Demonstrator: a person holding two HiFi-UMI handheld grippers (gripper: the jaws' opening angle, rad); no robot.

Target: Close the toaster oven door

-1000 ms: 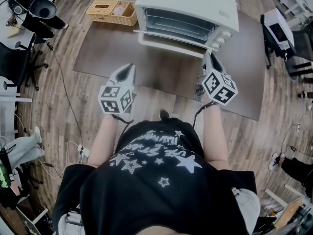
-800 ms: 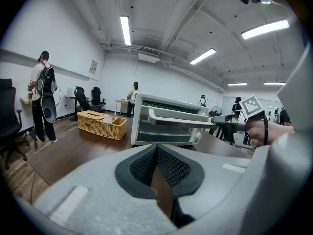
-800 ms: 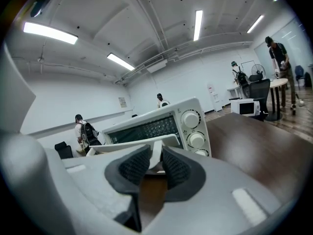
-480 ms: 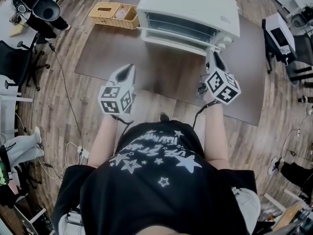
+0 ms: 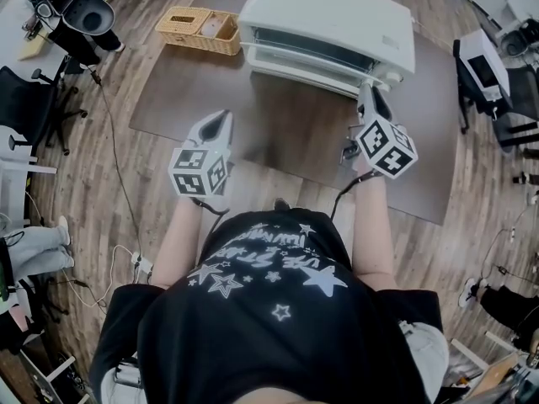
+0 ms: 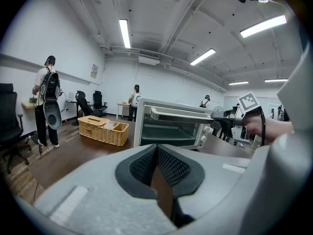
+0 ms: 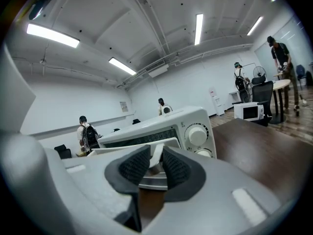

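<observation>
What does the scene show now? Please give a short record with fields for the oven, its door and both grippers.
toaster oven: white, on the brown table
door: partly open, tilted up
right gripper: shut on the door handle, near its right end
left gripper: shut, empty, above the table
wicker basket: on the table, beside the toaster oven

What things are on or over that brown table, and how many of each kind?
Toaster oven: 1
Wicker basket: 1
Hand-held grippers: 2, the left gripper and the right gripper, its jaws on the oven's door handle
Total: 4
</observation>
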